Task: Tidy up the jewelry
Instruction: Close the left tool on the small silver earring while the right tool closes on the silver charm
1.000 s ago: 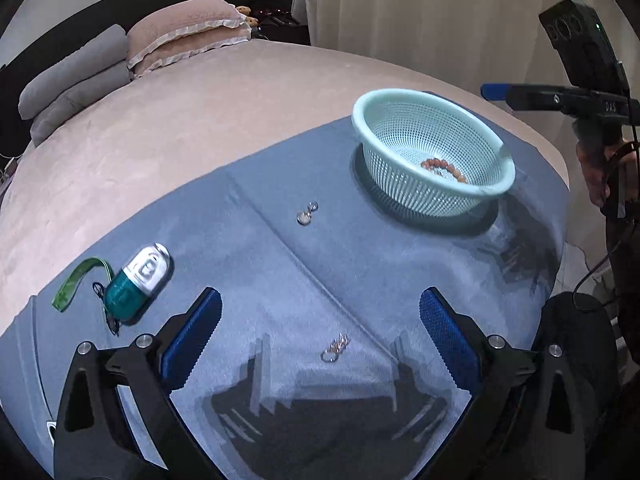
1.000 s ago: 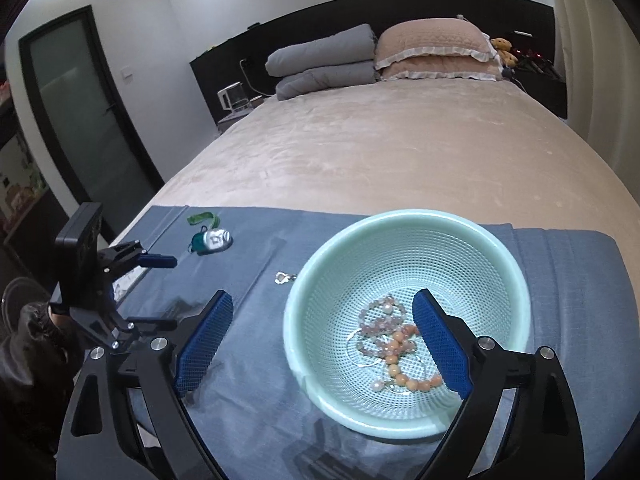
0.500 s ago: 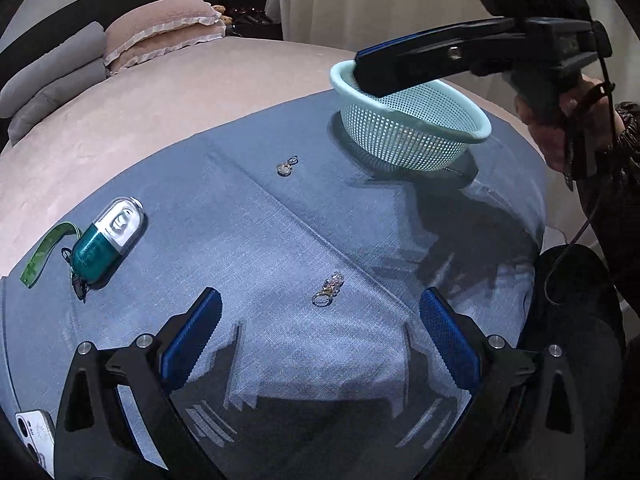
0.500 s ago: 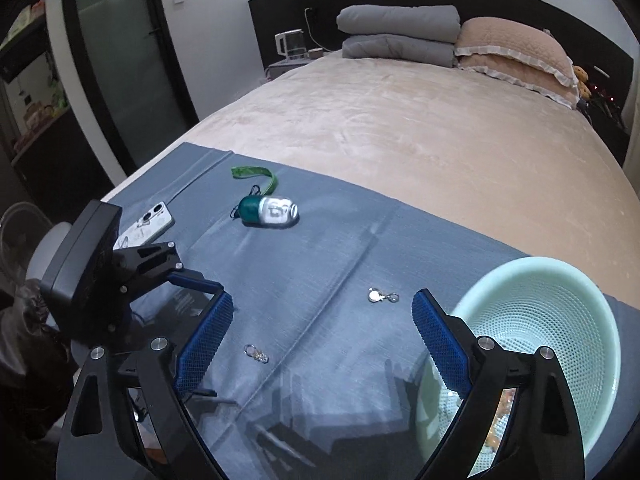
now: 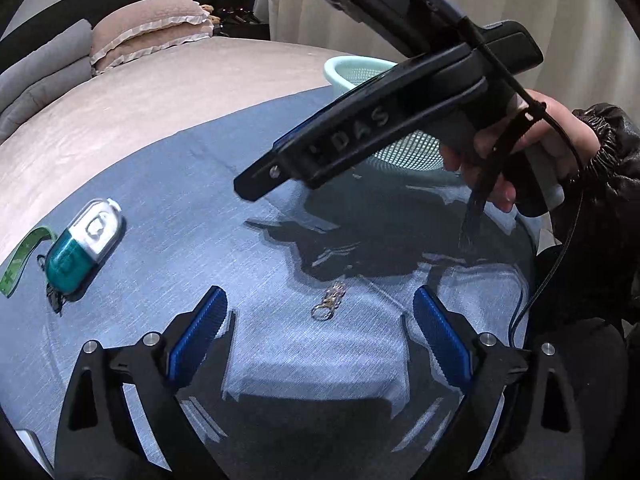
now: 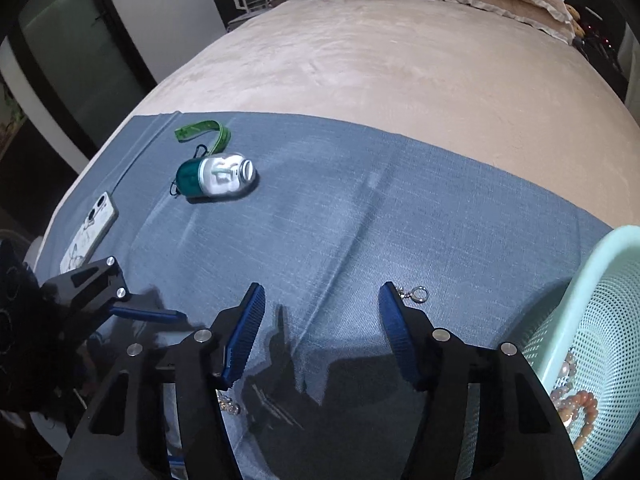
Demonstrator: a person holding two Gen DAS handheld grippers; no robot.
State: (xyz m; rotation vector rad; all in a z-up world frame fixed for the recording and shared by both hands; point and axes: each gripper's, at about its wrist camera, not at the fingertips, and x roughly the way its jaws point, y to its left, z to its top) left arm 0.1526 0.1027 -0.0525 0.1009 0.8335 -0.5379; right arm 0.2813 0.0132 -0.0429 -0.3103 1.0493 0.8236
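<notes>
A small silver earring lies on the blue cloth between the open fingers of my left gripper, just ahead of them. It also shows low in the right wrist view, partly behind a finger. A second earring lies by the right finger of my open, empty right gripper. The mint basket at the right edge holds bead bracelets. In the left wrist view the right gripper hangs over the cloth and hides most of the basket.
A teal and white capsule case with a green strap lies on the cloth's left part. A phone lies near the left edge. The beige bedspread and pillows lie beyond.
My right gripper has swung left from above the basket to over the cloth, between the two earrings. My left gripper has moved closer to the near earring.
</notes>
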